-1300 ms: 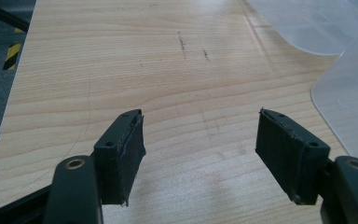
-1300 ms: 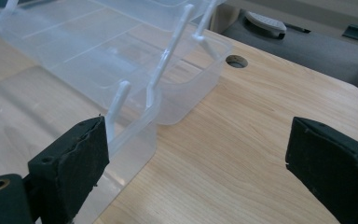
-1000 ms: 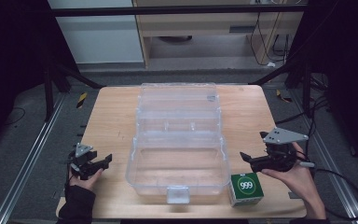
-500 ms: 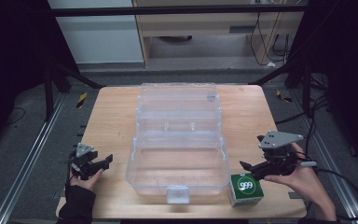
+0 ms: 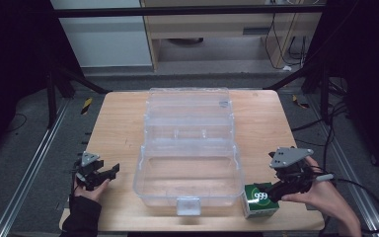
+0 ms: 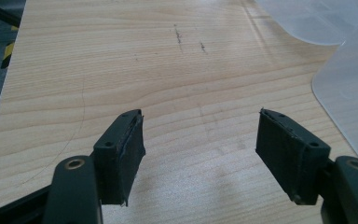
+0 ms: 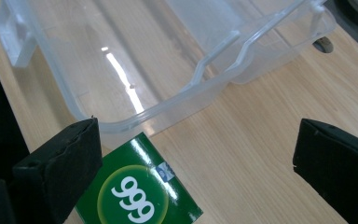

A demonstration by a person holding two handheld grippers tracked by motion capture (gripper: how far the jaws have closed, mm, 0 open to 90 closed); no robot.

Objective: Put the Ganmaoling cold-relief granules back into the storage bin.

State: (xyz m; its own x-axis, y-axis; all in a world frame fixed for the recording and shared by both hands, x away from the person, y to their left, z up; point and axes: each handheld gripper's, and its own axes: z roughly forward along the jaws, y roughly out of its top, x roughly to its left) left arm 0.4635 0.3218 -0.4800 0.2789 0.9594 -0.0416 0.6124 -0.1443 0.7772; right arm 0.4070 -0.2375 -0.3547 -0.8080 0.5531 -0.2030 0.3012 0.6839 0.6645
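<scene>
The right gripper has dropped toward the green box over the last second, jaws spread wide with nothing between them, one jaw now just beside the box's top. The box sits on the tabletop at about 5 o'clock, just beside the near right corner of the open clear plastic case. That looks like a pick-up starting. The left gripper stays open and empty at 8 o'clock.
</scene>
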